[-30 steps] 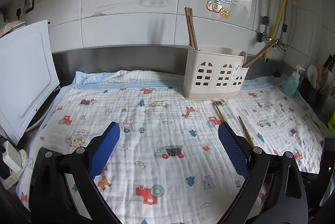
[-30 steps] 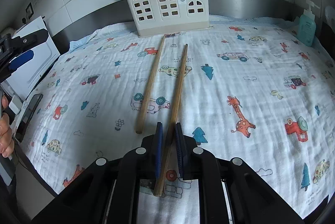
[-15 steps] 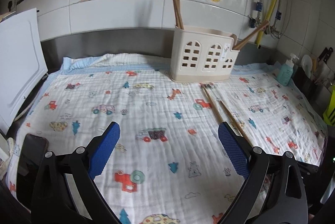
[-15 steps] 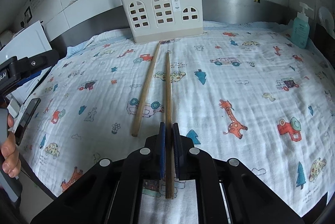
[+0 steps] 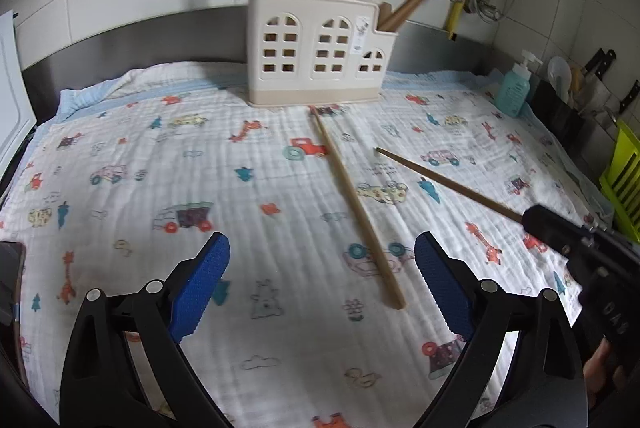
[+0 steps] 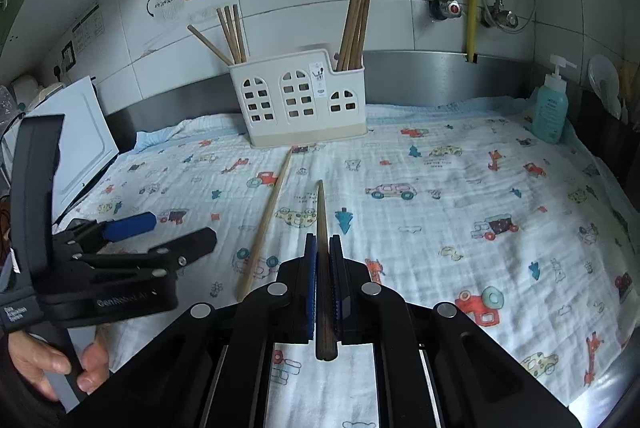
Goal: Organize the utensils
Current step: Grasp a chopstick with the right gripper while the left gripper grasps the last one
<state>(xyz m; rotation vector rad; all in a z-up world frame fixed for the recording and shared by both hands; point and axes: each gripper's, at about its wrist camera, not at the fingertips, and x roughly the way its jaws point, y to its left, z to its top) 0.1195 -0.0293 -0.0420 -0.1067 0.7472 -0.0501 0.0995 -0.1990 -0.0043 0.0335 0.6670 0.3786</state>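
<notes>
Ahead, open cloth (image 6: 460,203) beyond chopstick (image 6: 322,228)

"GenRobot.AI" on the left tool's (image 6: 160,232) black body; other labels illegible.

Right gripper (image 6: 323,268) finished clamping the dark chopstick (image 6: 322,224) and raised it clear of the cloth (image 6: 440,211). Left gripper (image 5: 322,288), jaws wide, moved in toward the light chopstick (image 5: 352,199) lying flat.
</notes>
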